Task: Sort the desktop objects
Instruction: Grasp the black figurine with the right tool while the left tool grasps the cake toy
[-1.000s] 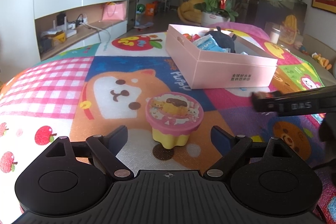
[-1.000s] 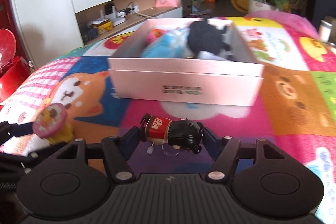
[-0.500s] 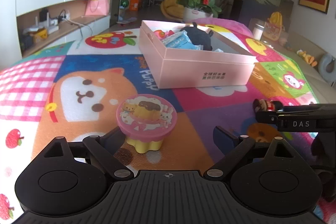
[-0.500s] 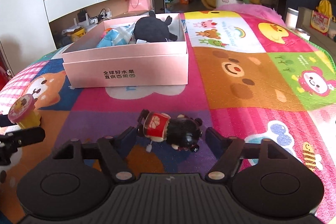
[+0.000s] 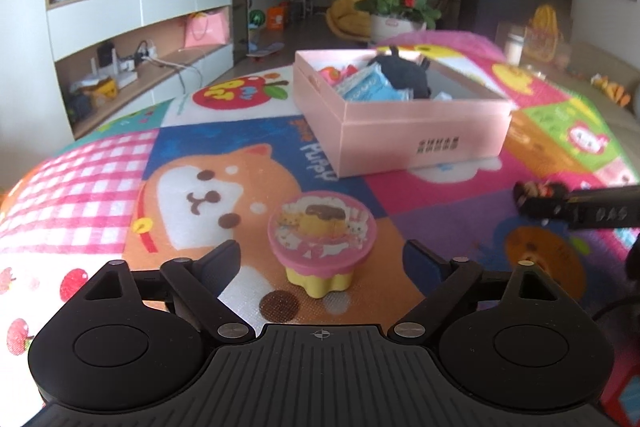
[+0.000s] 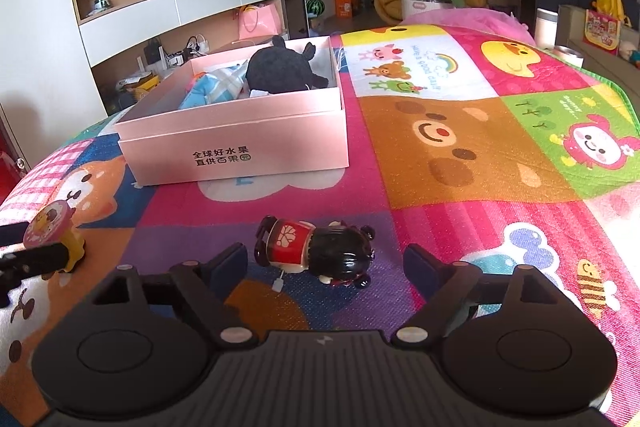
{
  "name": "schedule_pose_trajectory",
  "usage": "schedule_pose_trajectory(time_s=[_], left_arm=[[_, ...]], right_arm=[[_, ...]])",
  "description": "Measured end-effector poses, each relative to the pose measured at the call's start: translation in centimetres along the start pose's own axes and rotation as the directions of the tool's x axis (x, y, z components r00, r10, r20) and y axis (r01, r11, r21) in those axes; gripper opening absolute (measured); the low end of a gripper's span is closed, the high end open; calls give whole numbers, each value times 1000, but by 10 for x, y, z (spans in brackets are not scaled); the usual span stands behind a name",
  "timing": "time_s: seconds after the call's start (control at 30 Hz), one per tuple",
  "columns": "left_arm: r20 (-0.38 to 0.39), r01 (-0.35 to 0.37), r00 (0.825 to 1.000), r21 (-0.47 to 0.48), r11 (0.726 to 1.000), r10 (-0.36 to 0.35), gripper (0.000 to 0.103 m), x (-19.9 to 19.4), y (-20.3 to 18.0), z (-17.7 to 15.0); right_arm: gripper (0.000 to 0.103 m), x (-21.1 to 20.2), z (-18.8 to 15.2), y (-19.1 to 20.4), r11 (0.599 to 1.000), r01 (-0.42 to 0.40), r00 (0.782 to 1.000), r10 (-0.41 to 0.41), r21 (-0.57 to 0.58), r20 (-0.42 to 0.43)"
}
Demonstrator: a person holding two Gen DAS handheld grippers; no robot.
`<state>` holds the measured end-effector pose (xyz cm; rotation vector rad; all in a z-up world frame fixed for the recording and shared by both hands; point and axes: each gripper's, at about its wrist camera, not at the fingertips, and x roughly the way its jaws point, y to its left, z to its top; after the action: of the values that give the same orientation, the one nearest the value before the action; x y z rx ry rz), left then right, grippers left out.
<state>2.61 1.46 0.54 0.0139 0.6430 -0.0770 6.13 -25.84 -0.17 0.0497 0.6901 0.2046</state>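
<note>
Jaws of the left gripper [image 5: 322, 259], just narrowed yet spread, are set around the pudding toy [image 5: 321, 239] untouched, while the doll [image 6: 318, 253] is flanked by the just-widened right gripper [image 6: 325, 261], box [image 6: 240, 151] beyond on the mat [image 6: 460, 163].

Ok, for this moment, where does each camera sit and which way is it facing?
Left wrist: on the left gripper, angled down at the round pink-lidded yellow pudding toy between its open fingers; the right gripper's finger pokes in at right.
Right wrist: on the right gripper, angled down at the black-and-red wind-up doll lying between its fingers, which have just been opening; the left gripper's finger shows at left.
Shared: both toys, the open pink cardboard box, the cartoon play mat.
</note>
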Motion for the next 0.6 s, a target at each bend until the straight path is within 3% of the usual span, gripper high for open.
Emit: schedule_pose_trajectory(time_s=[0.13, 0.33, 0.6], left_arm=[[-8, -4, 1000, 19, 1000, 5, 82, 7, -5, -2], [3, -11, 1000, 38, 999, 11, 58, 9, -7, 1], [14, 7, 1000, 39, 999, -8, 57, -1, -9, 3]], right_arm=[[87, -2, -1, 0, 1000, 2, 1000, -2, 1, 10], [87, -3, -2, 7, 999, 11, 1000, -11, -37, 18], [87, 10, 4, 11, 998, 26, 999, -29, -57, -46]])
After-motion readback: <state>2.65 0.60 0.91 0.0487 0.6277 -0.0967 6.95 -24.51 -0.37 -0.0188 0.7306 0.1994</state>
